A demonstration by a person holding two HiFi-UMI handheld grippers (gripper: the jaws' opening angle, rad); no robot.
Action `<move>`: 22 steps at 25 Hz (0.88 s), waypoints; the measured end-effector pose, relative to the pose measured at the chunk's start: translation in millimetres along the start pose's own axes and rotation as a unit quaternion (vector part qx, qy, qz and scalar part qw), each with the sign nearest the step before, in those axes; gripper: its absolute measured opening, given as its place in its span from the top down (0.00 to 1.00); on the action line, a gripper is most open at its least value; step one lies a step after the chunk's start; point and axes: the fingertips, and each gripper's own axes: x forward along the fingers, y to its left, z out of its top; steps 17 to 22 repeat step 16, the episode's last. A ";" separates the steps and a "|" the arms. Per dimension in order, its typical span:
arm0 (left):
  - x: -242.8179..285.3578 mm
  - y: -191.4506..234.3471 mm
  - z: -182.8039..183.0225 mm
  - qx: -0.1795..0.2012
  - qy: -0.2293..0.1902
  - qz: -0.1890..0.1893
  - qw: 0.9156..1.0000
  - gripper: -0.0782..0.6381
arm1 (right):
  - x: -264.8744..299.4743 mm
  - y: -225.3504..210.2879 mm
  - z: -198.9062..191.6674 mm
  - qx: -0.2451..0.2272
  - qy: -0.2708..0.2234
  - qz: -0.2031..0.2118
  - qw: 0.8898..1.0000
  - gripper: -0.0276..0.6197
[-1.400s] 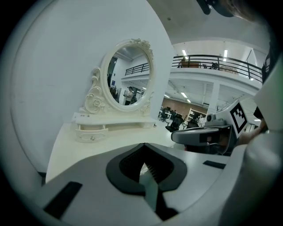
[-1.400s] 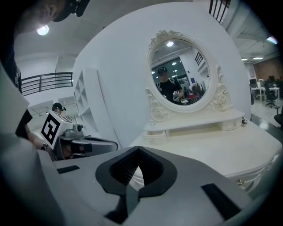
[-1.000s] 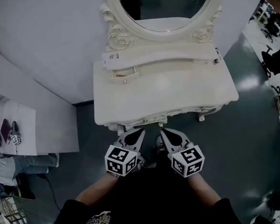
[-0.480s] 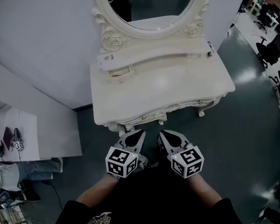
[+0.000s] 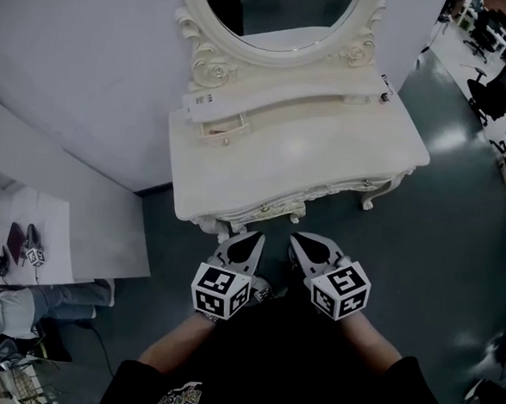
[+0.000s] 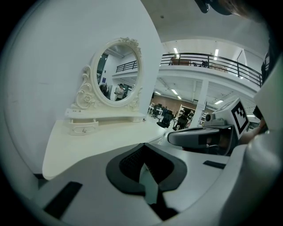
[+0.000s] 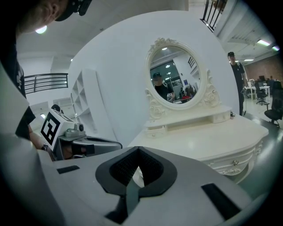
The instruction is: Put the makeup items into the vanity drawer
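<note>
A white vanity table (image 5: 308,162) with an oval mirror (image 5: 279,13) stands in front of me. On its raised back shelf a small drawer (image 5: 219,127) at the left is pulled slightly out. The front drawer (image 5: 278,209) with its small knobs is closed. No makeup items show on the tabletop. My left gripper (image 5: 249,240) and right gripper (image 5: 306,242) hang side by side just short of the vanity's front edge, both shut and empty. The left gripper view shows the vanity (image 6: 101,137) ahead and the right gripper (image 6: 199,137) beside it.
A low white side table (image 5: 44,225) at the far left carries a few dark small items (image 5: 13,239). A seated person (image 5: 21,301) is by it. Office chairs (image 5: 503,85) stand at the right. A person (image 7: 236,75) stands right of the vanity.
Only the head view has shifted a little, so the vanity sits slightly differently in the picture. Both grippers stay shut in the same place below the vanity's front edge.
</note>
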 end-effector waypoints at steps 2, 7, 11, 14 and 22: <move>-0.7 2.5 -0.2 0.001 -0.001 0.000 1.000 0.89 | 2.2 0.4 0.5 -0.002 0.000 0.000 1.000 0.91; -3.4 7.2 2.2 0.002 -0.003 -0.001 1.000 0.89 | 7.2 4.1 4.4 -0.006 -0.003 0.001 1.000 0.91; -3.0 9.9 5.7 0.003 -0.006 -0.002 1.000 0.89 | 9.8 4.9 6.8 -0.008 -0.004 0.001 1.000 0.91; -3.1 10.9 8.3 0.005 -0.009 -0.002 1.000 0.89 | 9.4 4.5 7.9 -0.009 -0.006 -0.001 1.000 0.91; -3.1 11.5 10.4 0.005 -0.012 -0.003 1.000 0.89 | 9.3 3.9 9.6 -0.010 -0.008 -0.002 1.000 0.91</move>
